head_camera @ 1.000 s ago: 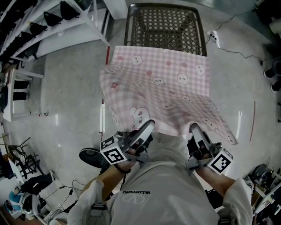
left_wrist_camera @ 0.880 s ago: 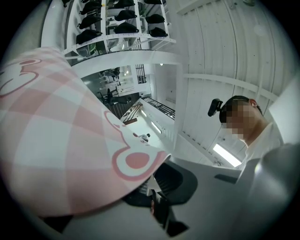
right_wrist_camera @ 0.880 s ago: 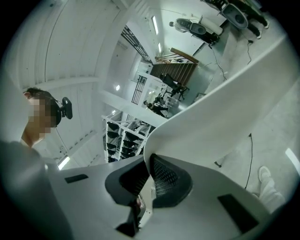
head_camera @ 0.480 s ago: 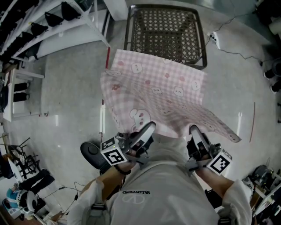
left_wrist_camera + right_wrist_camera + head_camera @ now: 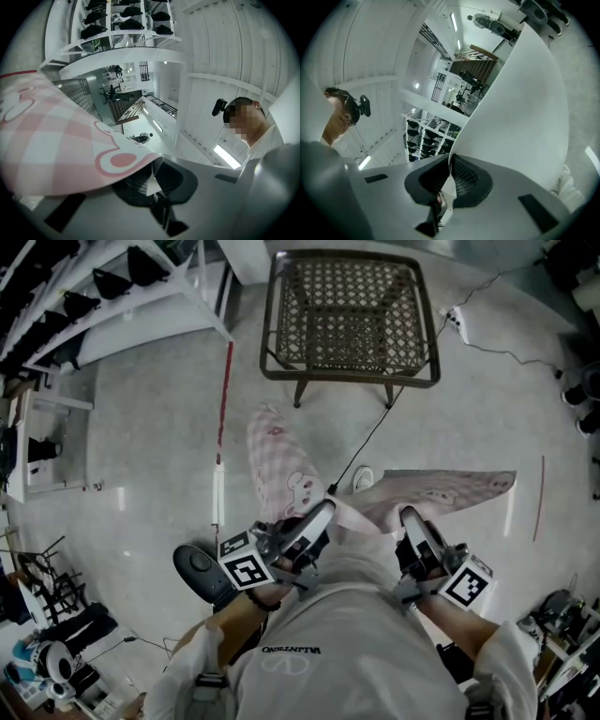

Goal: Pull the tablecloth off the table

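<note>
Left gripper (image 5: pixel 317 515) and right gripper (image 5: pixel 411 518) each pinch the tablecloth (image 5: pixel 284 470) edge; the cloth hangs clear of the table (image 5: pixel 349 378), with open floor (image 5: pixel 141 427) all round.

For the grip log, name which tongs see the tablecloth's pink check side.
The left tongs: their view shows pink check tablecloth, whereas the right tongs see only its plain white back.

Table (image 5: pixel 349 377) stands at the upper centre of the head view. Tablecloth (image 5: pixel 284 476) hangs wholly below it in the frame, apart from the table. One part of the cloth sits between the jaws of the left gripper (image 5: pixel 317 515) at lower centre. Another sits in the right gripper (image 5: pixel 411 518) beside it, with a flap extending toward the right edge. Shelving (image 5: pixel 103 292) occupies the upper left. A shoe (image 5: pixel 199 570) lies just left of the left gripper.
</note>
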The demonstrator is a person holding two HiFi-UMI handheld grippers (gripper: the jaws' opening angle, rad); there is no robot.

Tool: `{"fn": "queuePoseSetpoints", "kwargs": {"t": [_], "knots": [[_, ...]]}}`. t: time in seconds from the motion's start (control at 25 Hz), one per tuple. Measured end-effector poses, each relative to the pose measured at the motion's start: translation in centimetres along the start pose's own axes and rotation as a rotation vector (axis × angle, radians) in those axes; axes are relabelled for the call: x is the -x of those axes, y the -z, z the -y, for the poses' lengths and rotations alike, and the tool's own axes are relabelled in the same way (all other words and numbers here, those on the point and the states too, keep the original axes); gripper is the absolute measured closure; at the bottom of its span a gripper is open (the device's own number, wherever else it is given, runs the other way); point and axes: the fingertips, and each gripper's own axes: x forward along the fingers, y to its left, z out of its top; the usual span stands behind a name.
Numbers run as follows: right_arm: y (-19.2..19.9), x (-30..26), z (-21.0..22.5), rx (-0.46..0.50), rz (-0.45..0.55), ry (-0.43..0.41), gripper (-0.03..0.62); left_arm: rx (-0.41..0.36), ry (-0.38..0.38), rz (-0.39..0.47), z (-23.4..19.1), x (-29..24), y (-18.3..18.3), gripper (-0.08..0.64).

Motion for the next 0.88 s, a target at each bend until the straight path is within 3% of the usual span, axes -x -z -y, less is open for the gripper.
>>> {"fn": "queuePoseSetpoints", "kwargs": {"t": [0.88], "knots": [[-0.8, -0.5, 0.6, -0.005, 0.017, 0.003, 0.574, -0.039, 0.012, 0.005, -0.2, -0.5, -0.8, 0.555]]}}
